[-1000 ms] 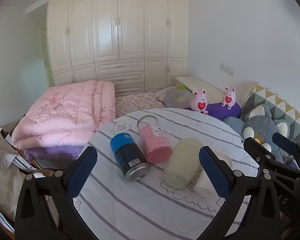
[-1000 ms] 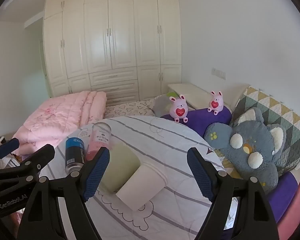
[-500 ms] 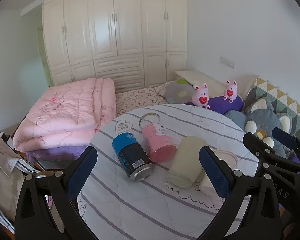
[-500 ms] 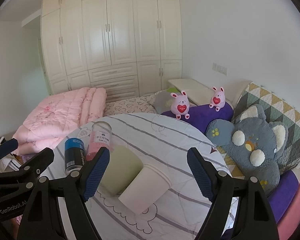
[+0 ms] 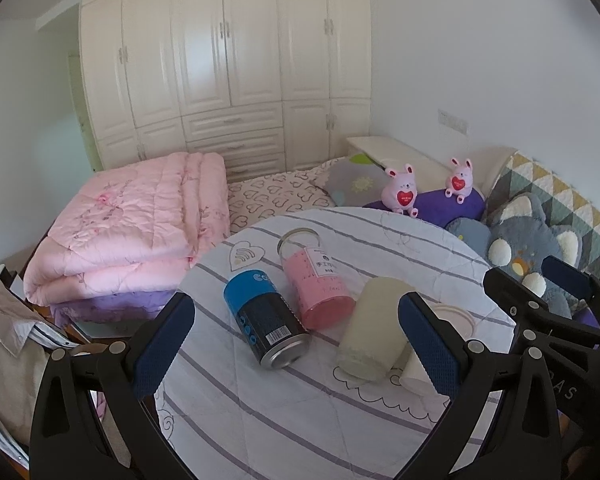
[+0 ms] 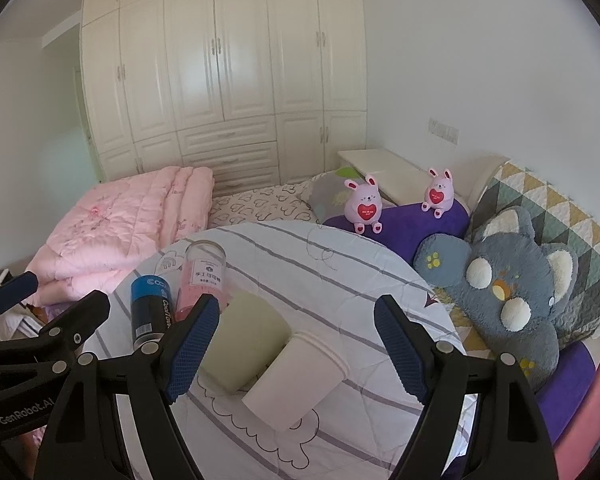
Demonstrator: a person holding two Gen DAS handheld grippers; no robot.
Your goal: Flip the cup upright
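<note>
Four containers lie on their sides on a round table (image 5: 300, 420) with a striped cloth. A white paper cup (image 6: 296, 380) lies nearest my right gripper (image 6: 296, 344), which is open and empty just above it. Beside it lies a cream frosted cup (image 6: 246, 340), also in the left wrist view (image 5: 374, 336). A pink jar (image 5: 314, 284) and a blue and black can (image 5: 266, 318) lie further left. My left gripper (image 5: 296, 346) is open and empty, hovering near the can. The white cup (image 5: 416, 372) is partly hidden behind the left gripper's right finger.
A folded pink quilt (image 5: 132, 224) lies on the bed to the left. Two pink bunny toys (image 6: 364, 208), a purple cushion (image 6: 412, 224) and a grey plush pillow (image 6: 508, 292) sit to the right of the table. White wardrobes (image 6: 224, 72) stand behind.
Both grippers have tilted slightly, so the table and cups sit a little lower and larger in view. The cups have not moved. Both grippers stay open.
</note>
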